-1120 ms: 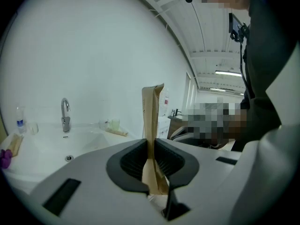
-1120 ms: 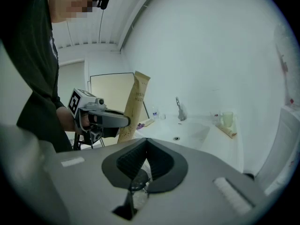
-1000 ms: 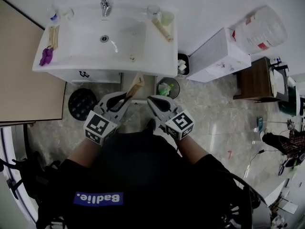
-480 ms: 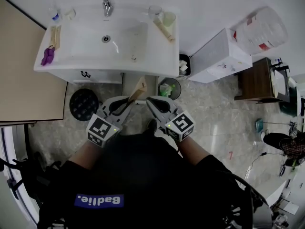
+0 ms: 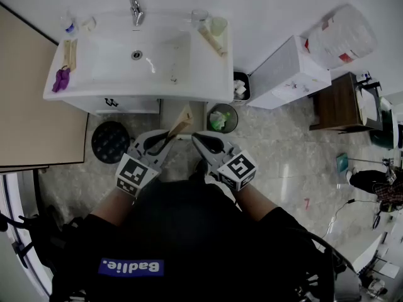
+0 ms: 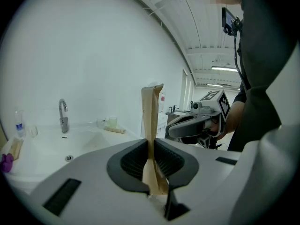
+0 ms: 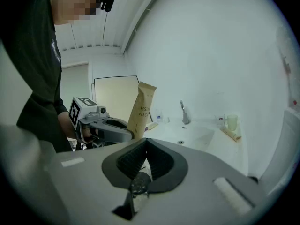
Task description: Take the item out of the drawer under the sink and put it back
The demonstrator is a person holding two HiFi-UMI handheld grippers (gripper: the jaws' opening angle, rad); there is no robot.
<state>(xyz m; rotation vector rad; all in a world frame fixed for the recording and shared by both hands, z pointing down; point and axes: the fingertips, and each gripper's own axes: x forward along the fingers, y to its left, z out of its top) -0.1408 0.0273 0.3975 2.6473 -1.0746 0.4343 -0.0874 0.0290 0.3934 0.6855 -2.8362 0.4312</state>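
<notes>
The tan pouch (image 5: 180,122) is standing upright just before the sink (image 5: 204,74), barely shifted in a second, as the left gripper (image 5: 165,137), its jaws just closing, is clamping its lower end. Beside it the right gripper (image 5: 203,141) is idling, jaws together and empty; only its view is showing the pouch's print.

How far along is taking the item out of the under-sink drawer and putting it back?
Done: the tan pouch is out, held in front of the sink. In hand: the left gripper, whose jaws have just been closing, pinches it; the right gripper is shut, empty. Left: putting it back in the drawer, whose state is unclear.
</notes>
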